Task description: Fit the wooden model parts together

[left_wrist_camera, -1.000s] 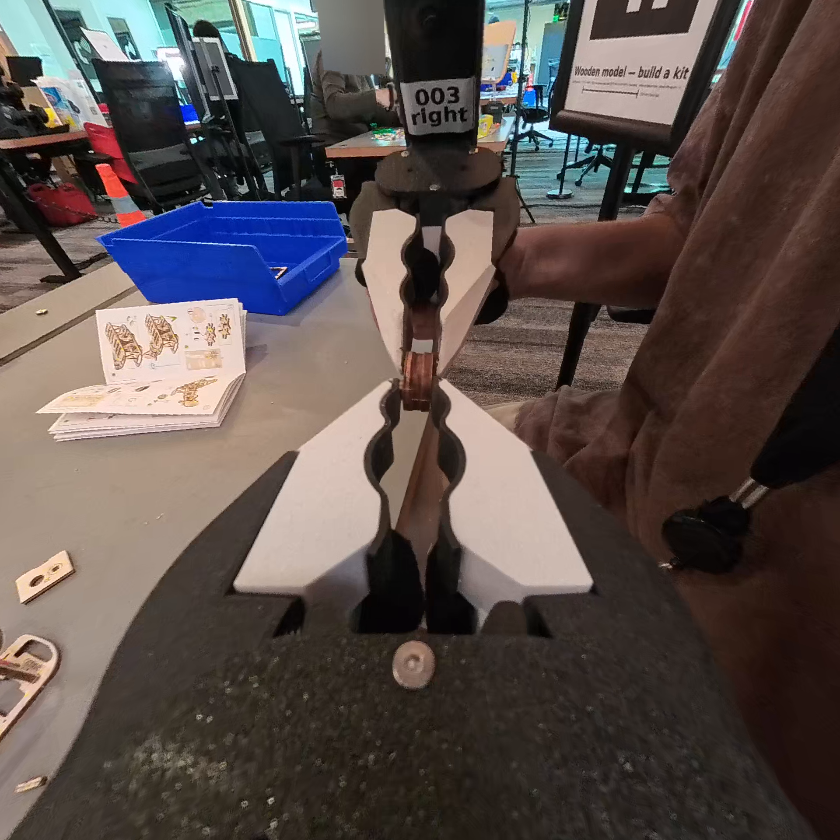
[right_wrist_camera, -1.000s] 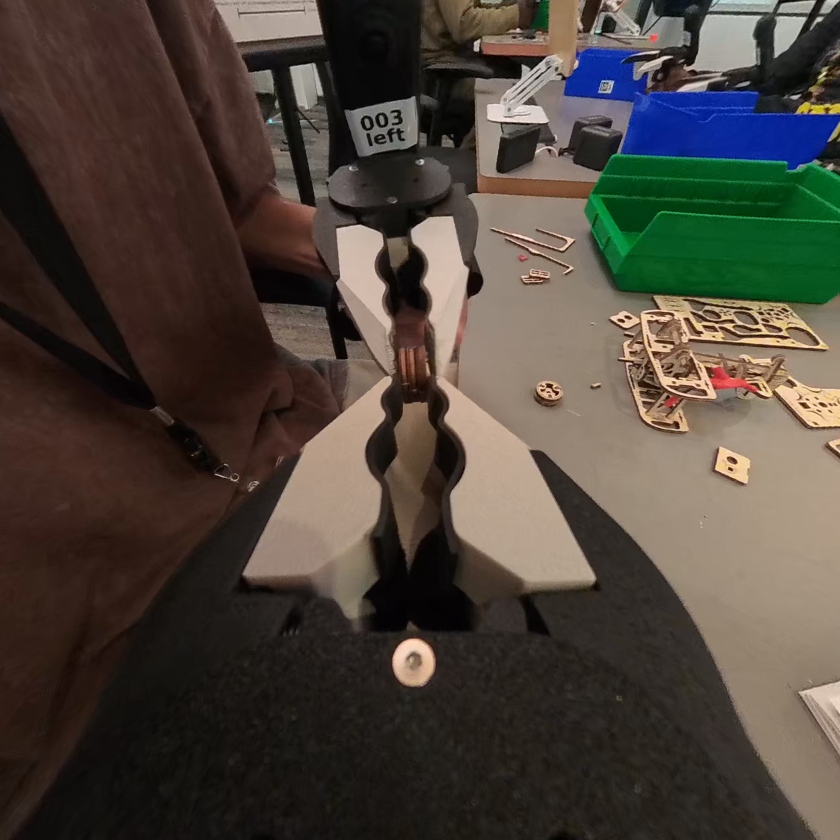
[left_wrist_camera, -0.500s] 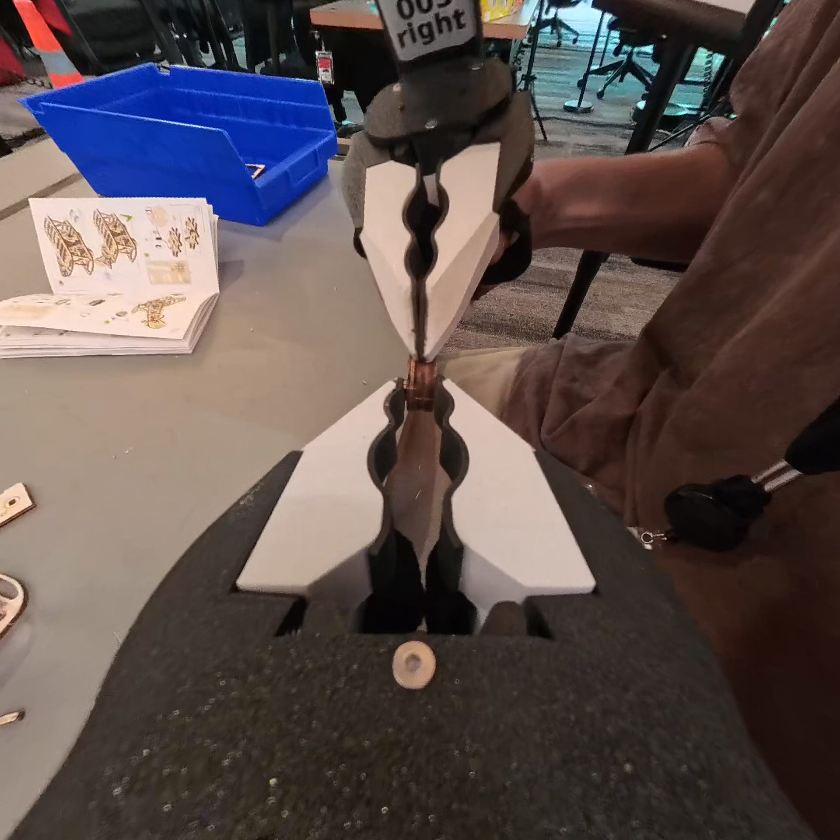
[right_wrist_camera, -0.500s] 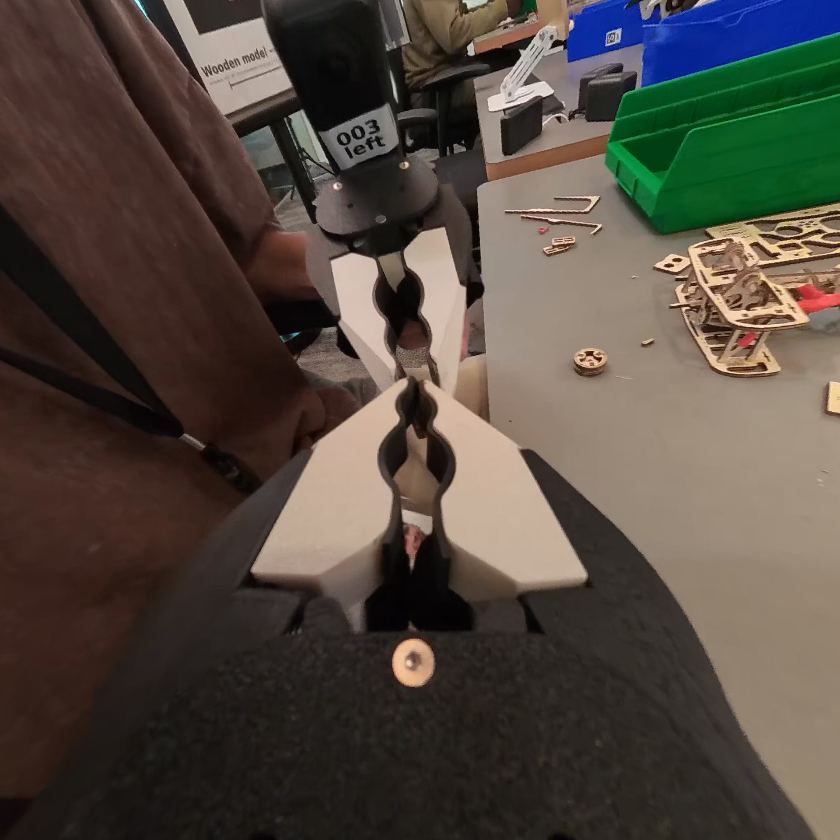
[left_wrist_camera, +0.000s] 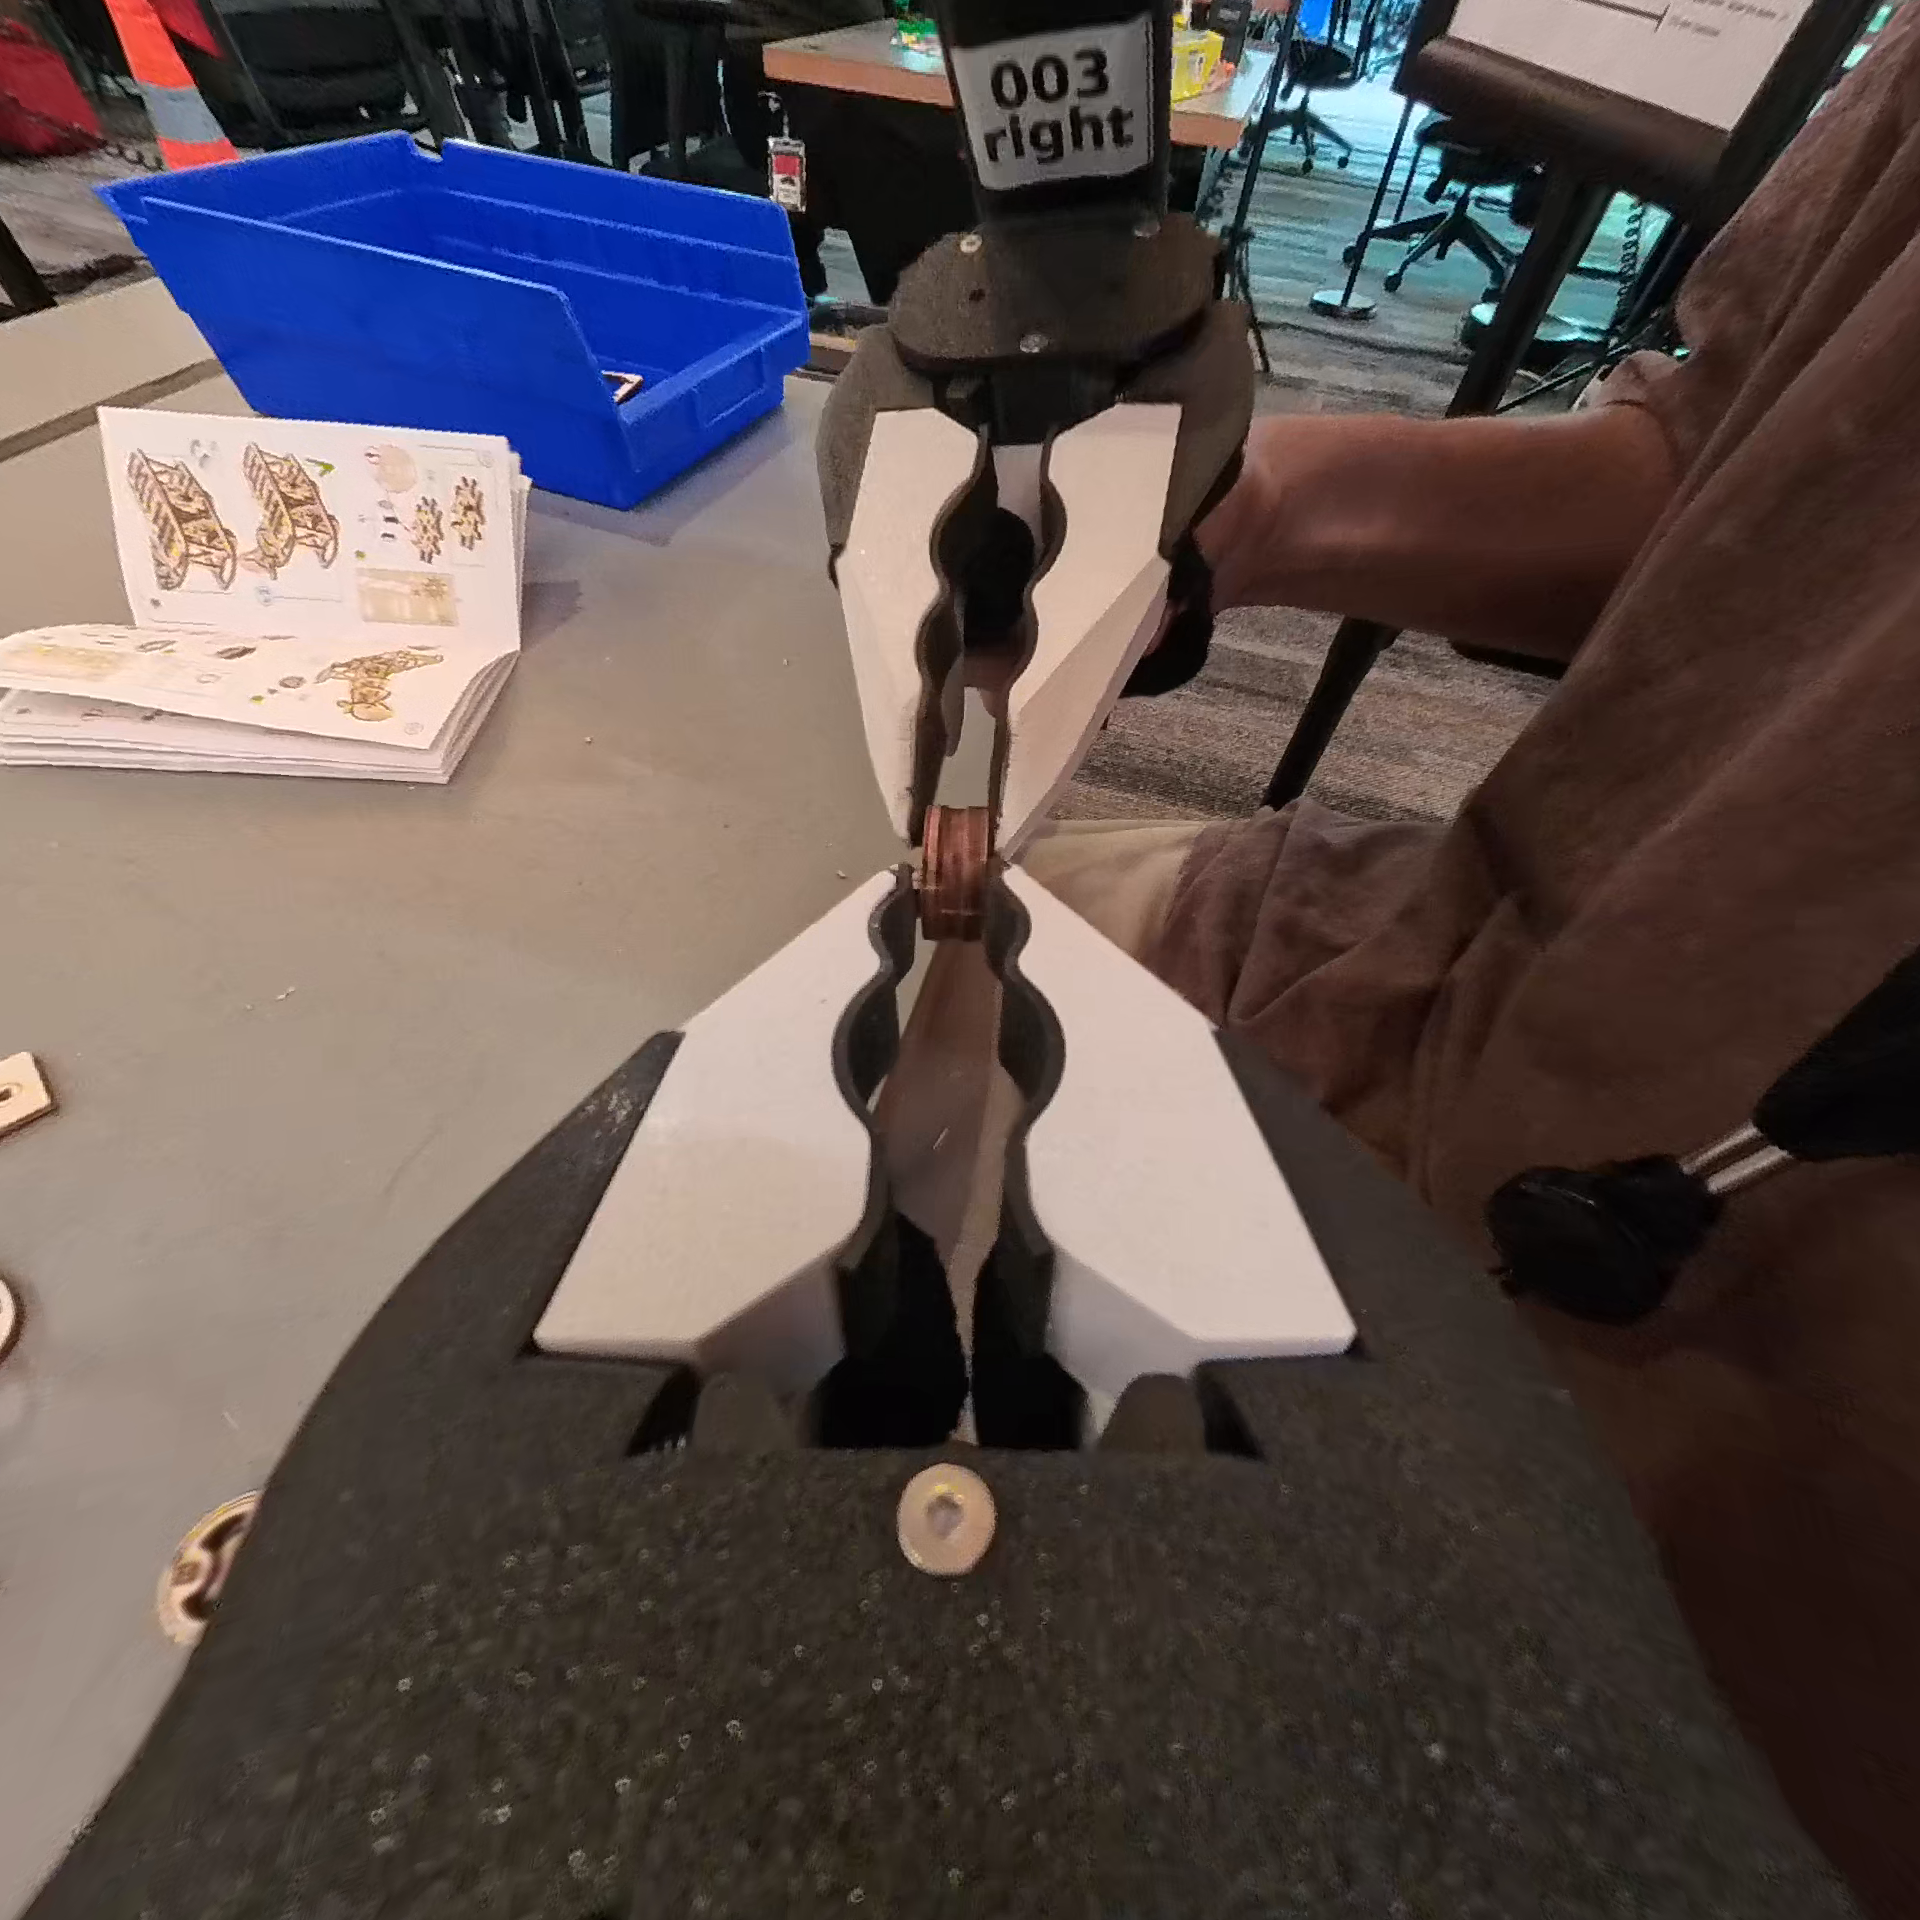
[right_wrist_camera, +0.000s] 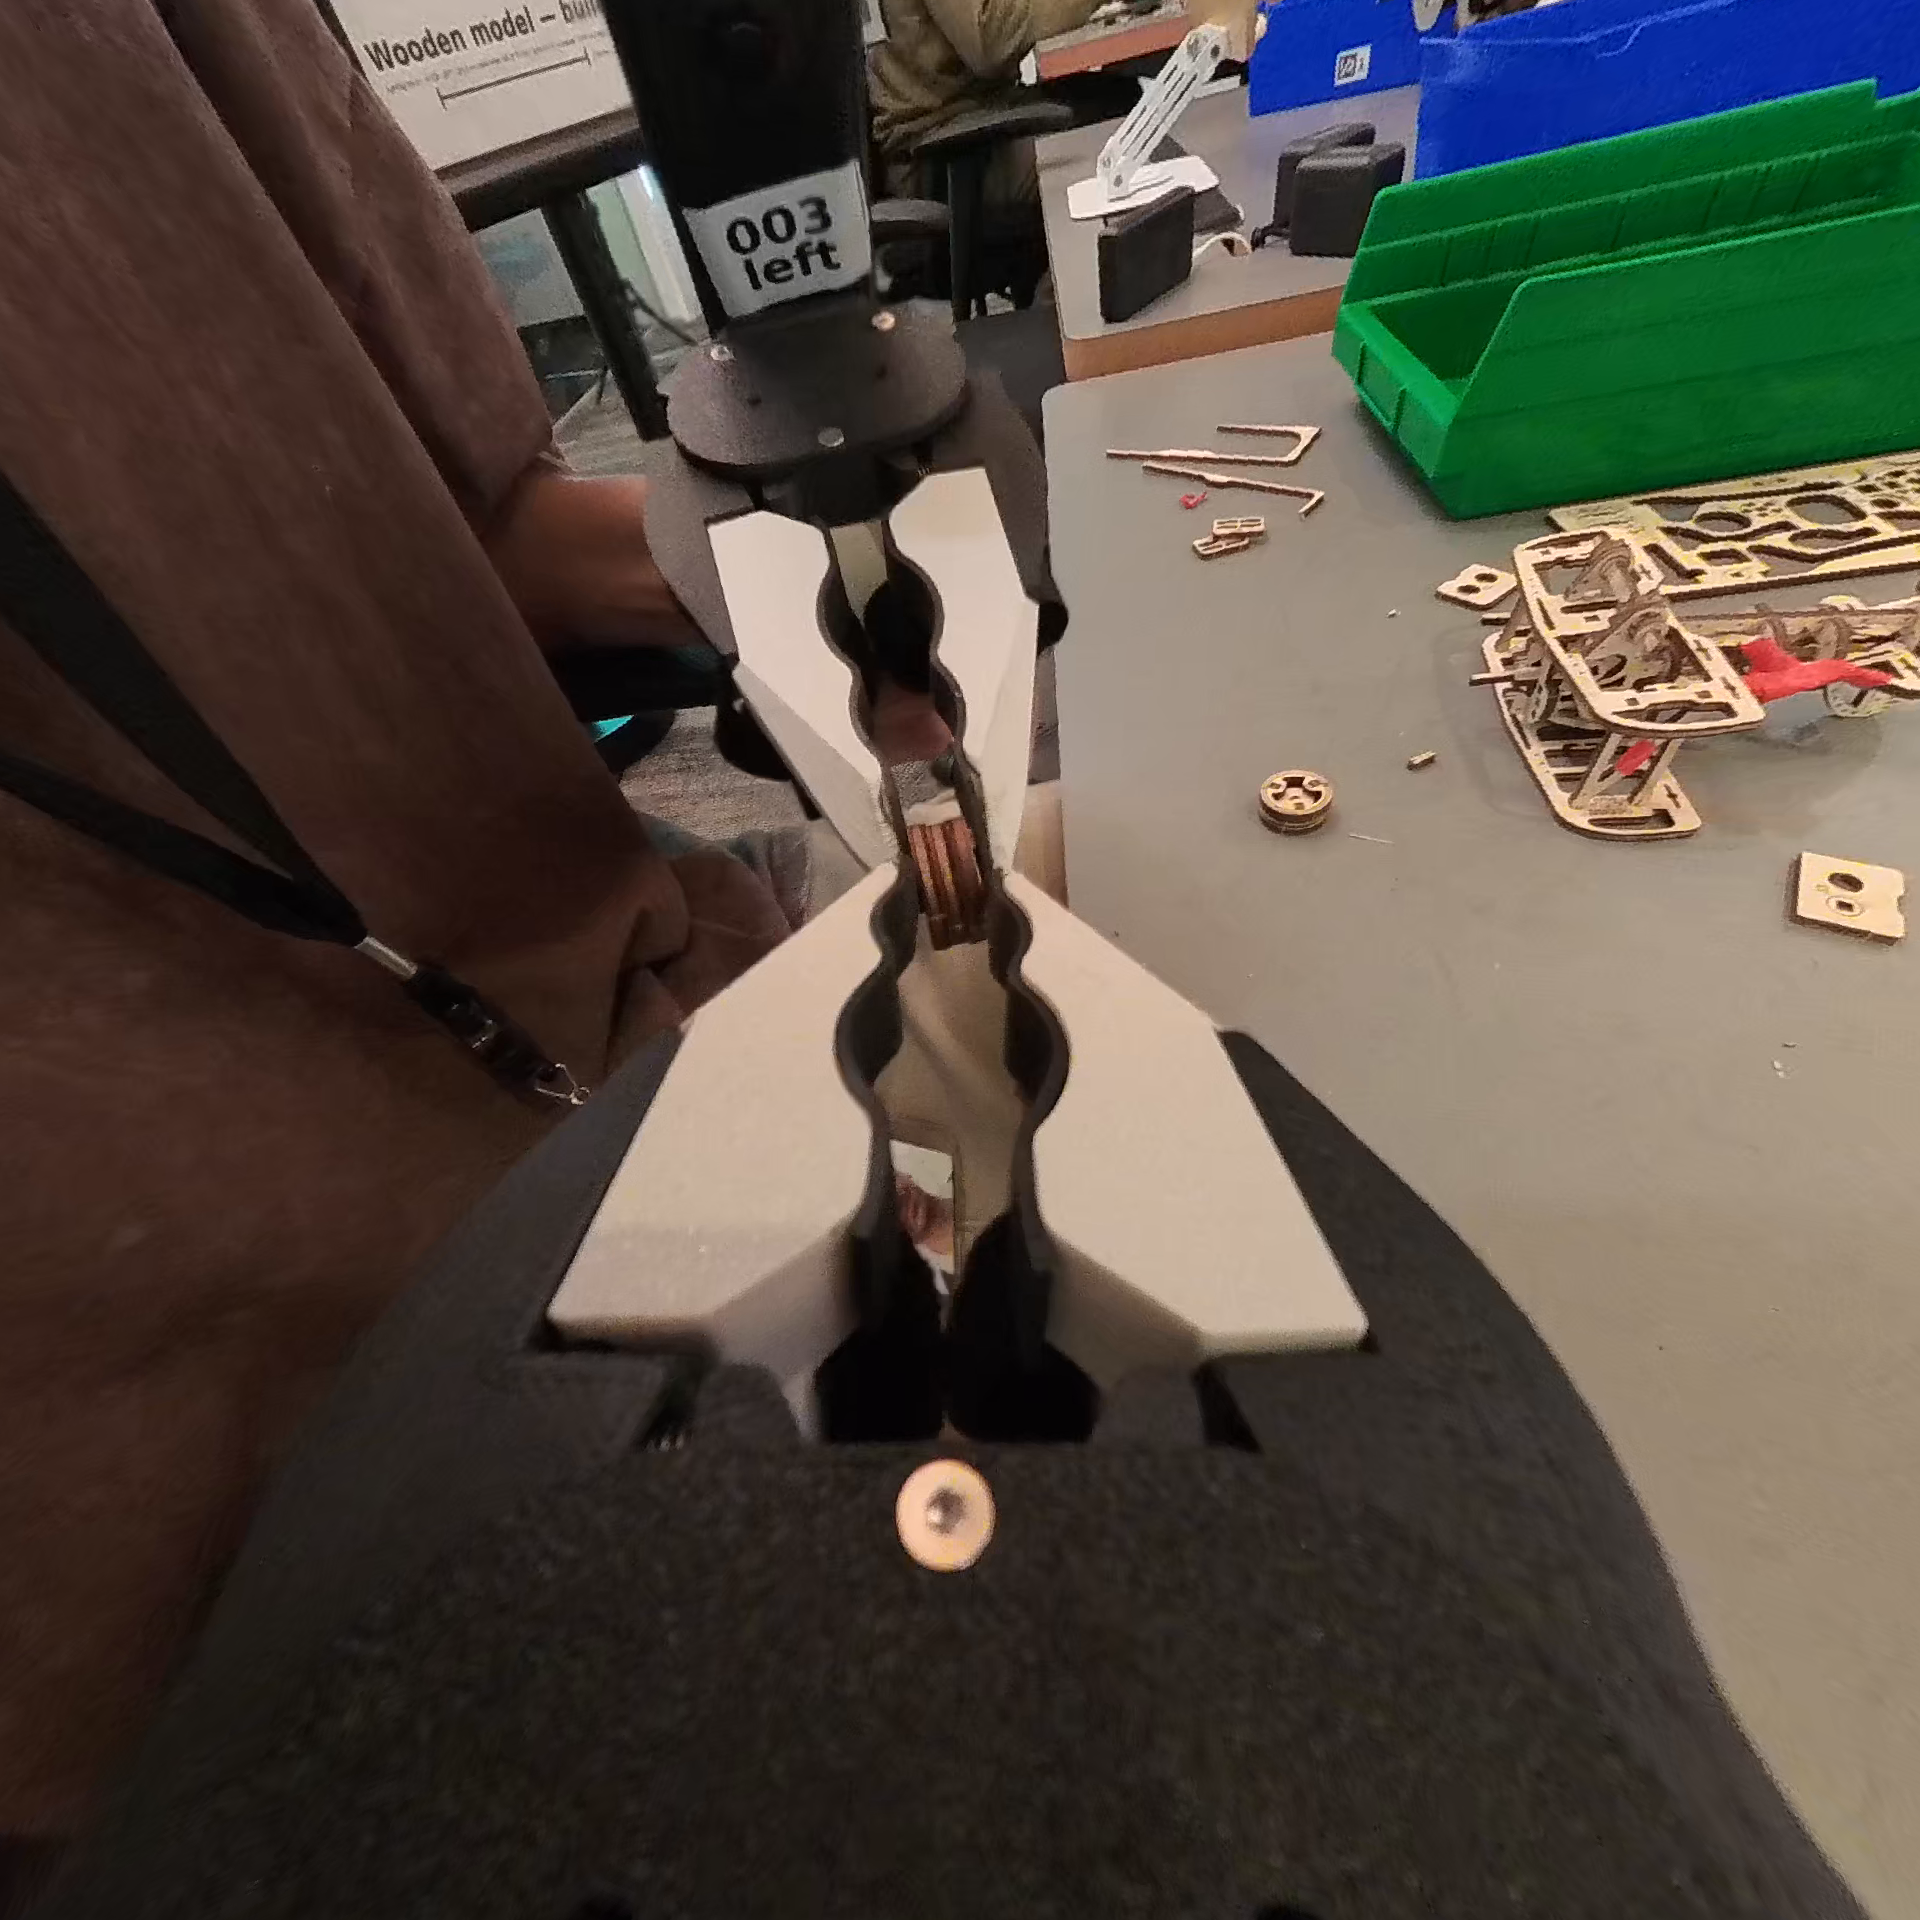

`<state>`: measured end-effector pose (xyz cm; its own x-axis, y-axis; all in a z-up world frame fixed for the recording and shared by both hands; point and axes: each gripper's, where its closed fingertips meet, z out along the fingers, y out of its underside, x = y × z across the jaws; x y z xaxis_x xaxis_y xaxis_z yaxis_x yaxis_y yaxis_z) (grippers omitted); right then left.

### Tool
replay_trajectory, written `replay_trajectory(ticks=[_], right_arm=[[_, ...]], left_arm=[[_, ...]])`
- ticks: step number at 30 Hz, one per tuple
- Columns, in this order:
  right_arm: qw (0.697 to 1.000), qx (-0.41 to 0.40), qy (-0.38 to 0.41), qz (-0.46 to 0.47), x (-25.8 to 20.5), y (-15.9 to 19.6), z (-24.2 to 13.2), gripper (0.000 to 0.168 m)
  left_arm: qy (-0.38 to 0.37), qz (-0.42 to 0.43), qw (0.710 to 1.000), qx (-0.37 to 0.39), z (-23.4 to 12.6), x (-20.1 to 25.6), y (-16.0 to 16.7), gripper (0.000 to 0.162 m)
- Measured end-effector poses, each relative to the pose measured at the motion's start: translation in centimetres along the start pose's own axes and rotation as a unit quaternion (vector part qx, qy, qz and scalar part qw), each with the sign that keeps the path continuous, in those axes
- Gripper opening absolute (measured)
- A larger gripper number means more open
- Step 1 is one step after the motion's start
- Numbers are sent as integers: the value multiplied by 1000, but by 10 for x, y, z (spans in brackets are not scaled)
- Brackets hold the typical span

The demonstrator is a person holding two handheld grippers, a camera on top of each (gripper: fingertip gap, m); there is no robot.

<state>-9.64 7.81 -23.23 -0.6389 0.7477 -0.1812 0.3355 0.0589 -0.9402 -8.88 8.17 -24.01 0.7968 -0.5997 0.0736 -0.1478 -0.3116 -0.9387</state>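
Note:
A small round wooden wheel (left_wrist_camera: 954,878), made of stacked discs, is held edge-on in the air between the tips of both grippers, off the table's near edge. My left gripper (left_wrist_camera: 953,906) is shut on its lower part. My right gripper (left_wrist_camera: 961,821) comes in from the far side, tip to tip with the left one, and is shut on the upper part. In the right wrist view the same wheel (right_wrist_camera: 945,883) sits between my right gripper (right_wrist_camera: 940,909) and the left gripper (right_wrist_camera: 935,821) facing it. A partly built wooden model (right_wrist_camera: 1621,686) lies on the grey table (right_wrist_camera: 1455,1143).
A blue bin (left_wrist_camera: 457,301) and an open instruction booklet (left_wrist_camera: 291,582) lie to the left. A green bin (right_wrist_camera: 1621,343), a cut-out wooden sheet (right_wrist_camera: 1766,540), a loose wheel (right_wrist_camera: 1294,802) and a small square plate (right_wrist_camera: 1849,896) lie to the right. A person's brown sleeve (left_wrist_camera: 1662,727) is close by. The tips of both grippers are at nearly the same place.
Both grippers stay tip to tip on the wheel. They have swung a little, and more of the wheel shows between the tips than half a second ago.

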Motion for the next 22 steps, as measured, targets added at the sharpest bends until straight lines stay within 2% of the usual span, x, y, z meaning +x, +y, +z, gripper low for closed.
replay_trajectory(ticks=[4,7,10,13,15,17,19,22], right_arm=[[1000,-9,4,24,7,7,2,11],[998,30,-7,55,10,7,-1,11],[993,56,-29,101,12,8,-4,11],[986,40,-26,160,21,21,-2,12],[979,0,8,203,35,41,0,12],[976,-49,35,207,45,62,-1,23],[980,-84,50,171,47,73,-2,30],[984,-103,106,102,59,78,-5,33]], left_arm=[[-12,-17,1000,-12,3,-7,7,11],[-14,-28,999,-12,4,-9,9,15],[-9,-34,999,-7,5,-9,8,11],[-9,-100,994,-30,13,-15,21,10],[-6,-188,980,-64,23,-24,39,9],[2,-282,955,-91,32,-33,54,9],[-2,-362,926,-109,36,-45,64,9],[14,-432,888,-156,42,-49,81,9]])
